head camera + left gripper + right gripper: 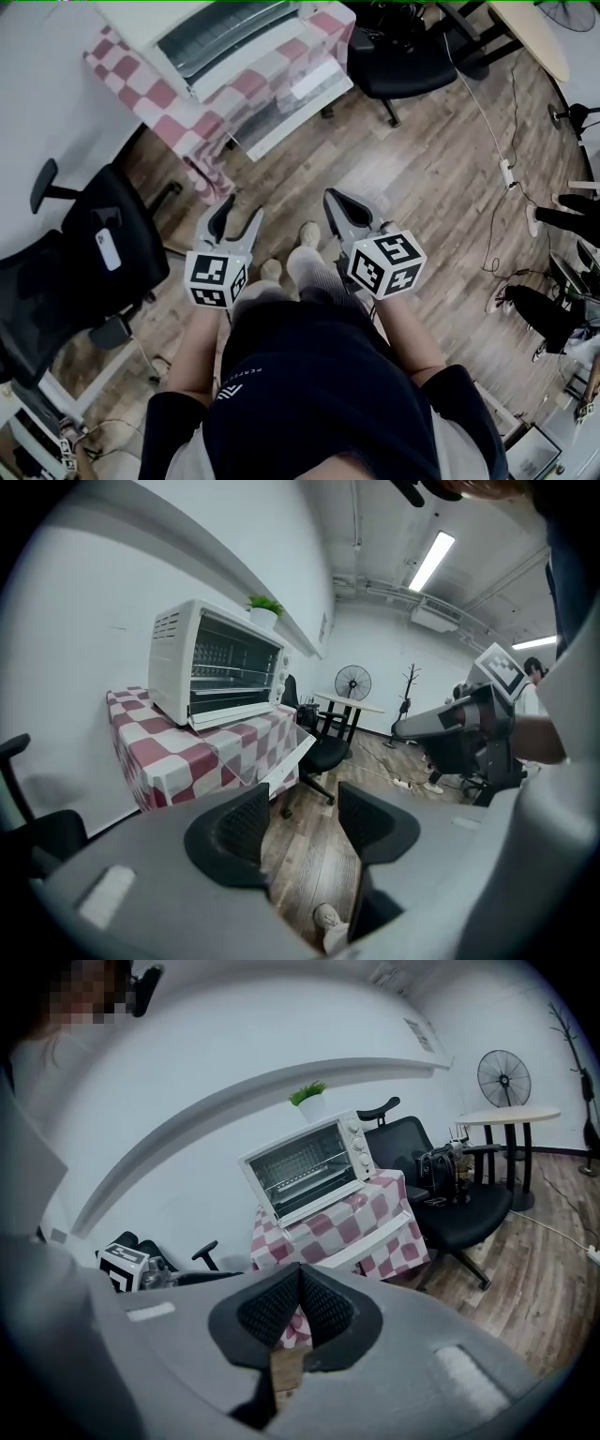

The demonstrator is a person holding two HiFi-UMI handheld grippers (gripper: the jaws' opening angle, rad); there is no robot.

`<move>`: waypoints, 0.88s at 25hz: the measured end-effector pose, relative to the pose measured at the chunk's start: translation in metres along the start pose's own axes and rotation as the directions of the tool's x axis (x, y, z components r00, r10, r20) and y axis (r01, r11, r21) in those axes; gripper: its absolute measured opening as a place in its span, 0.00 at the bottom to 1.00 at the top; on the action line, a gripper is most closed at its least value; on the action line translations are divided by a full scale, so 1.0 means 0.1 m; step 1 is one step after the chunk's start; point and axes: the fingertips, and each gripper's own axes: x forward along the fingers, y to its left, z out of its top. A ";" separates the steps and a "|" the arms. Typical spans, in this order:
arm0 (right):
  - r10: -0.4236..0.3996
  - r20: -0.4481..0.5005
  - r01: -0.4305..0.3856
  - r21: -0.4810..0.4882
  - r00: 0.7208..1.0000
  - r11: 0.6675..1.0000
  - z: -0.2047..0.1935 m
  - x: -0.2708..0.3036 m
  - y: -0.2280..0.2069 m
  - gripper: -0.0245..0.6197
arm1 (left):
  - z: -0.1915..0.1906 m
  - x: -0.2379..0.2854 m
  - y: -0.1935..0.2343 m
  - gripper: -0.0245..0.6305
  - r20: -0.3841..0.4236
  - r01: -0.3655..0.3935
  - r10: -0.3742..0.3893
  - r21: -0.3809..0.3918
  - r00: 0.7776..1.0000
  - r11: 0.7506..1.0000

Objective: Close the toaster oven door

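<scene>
Head view: toaster oven (225, 37) at 11 o'clock on the checked-cloth counter (141, 94), its door (295, 89) hanging open. Left hand-held gripper (239, 214) and right hand-held gripper (333, 199) are at centre, well apart from the oven.
Left gripper view: jaws apart, nothing between them; oven at 10 o'clock.
Right gripper view: jaws together, nothing held; oven at 12 o'clock.

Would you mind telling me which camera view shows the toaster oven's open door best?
The head view: it looks down on the whole door, folded open over the checkered cloth. The left gripper view shows it obliquely from the side; the right gripper view shows it nearly edge-on.
</scene>
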 end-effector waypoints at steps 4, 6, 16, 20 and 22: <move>0.060 -0.038 -0.061 0.000 0.997 0.998 0.07 0.15 -0.21 0.04 | -0.06 0.26 0.07 0.42 -0.017 -0.070 0.070 -0.015 0.997 0.997; 0.095 -0.060 -0.096 -0.005 0.994 0.995 0.08 0.21 -0.27 0.04 | -0.09 0.34 0.10 0.42 -0.020 -0.102 0.102 -0.024 0.995 0.994; 0.141 -0.185 -0.141 0.015 0.973 0.990 -0.17 0.61 -0.33 0.04 | -0.30 0.64 0.25 0.42 -0.078 -0.107 0.105 -0.026 0.991 0.994; 0.122 -0.200 -0.114 0.052 0.972 0.992 -0.27 0.75 -0.37 0.04 | -0.38 0.80 0.41 0.42 -0.080 -0.091 0.090 -0.020 0.993 0.996; 0.112 -0.216 -0.101 0.061 0.970 0.993 -0.33 0.81 -0.39 0.04 | -0.38 0.87 0.52 0.42 -0.054 -0.101 0.100 -0.009 0.994 0.995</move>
